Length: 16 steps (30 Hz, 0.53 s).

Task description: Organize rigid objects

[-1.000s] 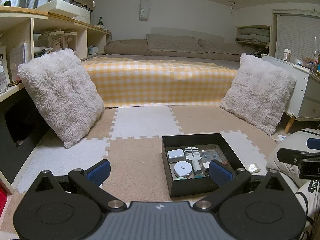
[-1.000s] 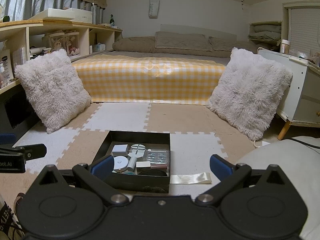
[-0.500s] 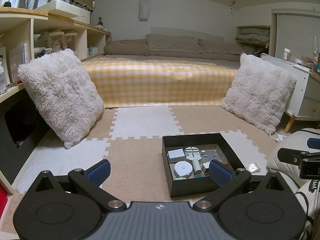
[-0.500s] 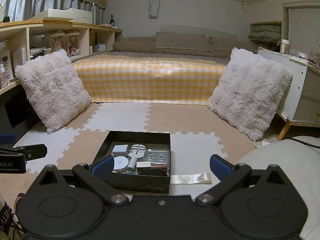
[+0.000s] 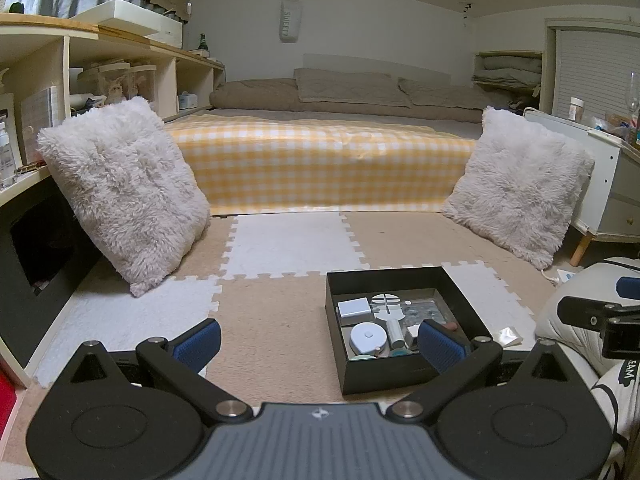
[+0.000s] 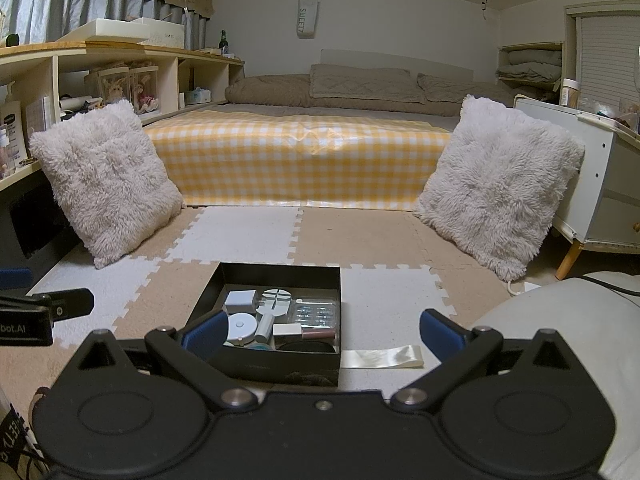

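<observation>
With both grippers wide and empty, I see the box (image 6: 276, 312) lying centre-low in the right gripper (image 6: 320, 330) view but lower right for the left gripper (image 5: 318, 338), so right is better lined up.

An open black box (image 6: 276, 364) sits on the foam floor mat, small things jumbled inside: a white cube (image 6: 240, 301), round white disc (image 6: 242, 325), pink tube (image 6: 319, 334)

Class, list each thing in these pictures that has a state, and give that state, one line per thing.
left gripper: open, holding nothing.
right gripper: open, holding nothing.
black box: lidless, on the floor mat, holding small items.
round white case: lying flat in the box.
</observation>
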Available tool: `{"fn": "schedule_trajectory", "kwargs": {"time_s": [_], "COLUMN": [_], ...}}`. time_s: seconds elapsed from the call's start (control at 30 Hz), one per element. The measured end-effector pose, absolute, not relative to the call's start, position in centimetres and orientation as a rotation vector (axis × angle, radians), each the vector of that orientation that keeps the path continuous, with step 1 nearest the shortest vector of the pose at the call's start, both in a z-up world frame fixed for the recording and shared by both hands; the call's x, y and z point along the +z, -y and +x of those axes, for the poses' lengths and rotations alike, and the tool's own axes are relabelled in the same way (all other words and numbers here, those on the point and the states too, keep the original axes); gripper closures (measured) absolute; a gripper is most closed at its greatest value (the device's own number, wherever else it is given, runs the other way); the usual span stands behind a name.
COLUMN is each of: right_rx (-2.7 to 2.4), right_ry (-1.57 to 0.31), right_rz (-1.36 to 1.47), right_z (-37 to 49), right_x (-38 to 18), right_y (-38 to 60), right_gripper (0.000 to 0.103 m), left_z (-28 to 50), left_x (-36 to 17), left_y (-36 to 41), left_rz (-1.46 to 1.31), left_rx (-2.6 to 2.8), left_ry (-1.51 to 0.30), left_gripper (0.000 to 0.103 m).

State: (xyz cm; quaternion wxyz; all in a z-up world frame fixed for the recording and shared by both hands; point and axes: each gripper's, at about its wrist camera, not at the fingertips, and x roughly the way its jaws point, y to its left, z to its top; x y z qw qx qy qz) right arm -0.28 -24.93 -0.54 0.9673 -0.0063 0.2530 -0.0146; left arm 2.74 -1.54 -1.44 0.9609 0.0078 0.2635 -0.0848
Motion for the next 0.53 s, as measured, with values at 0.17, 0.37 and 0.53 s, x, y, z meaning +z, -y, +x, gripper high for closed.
{"fn": "schedule_trajectory", "kwargs": {"time_s": [0.17, 0.37, 0.53], "right_rx": [-0.030, -0.030, -0.030], "right_ry": [-0.511, -0.511, -0.511], "right_rz": [-0.012, -0.012, -0.012], "right_z": [-0.28, -0.29, -0.28], "right_x": [-0.55, -0.56, -0.57], "right_y": [24.93, 24.94, 24.96], "right_gripper": [0.000, 0.000, 0.000], "left_z": [2.79, 2.82, 2.82], "left_x": [-1.45, -1.46, -1.52], "left_y": [1.48, 1.34, 1.37], "left_rz": [0.016, 0.014, 0.015], "left_rx": [-0.166, -0.164, -0.162], "left_ry": [-0.535, -0.536, -0.536], "left_gripper": [0.000, 0.000, 0.000]}}
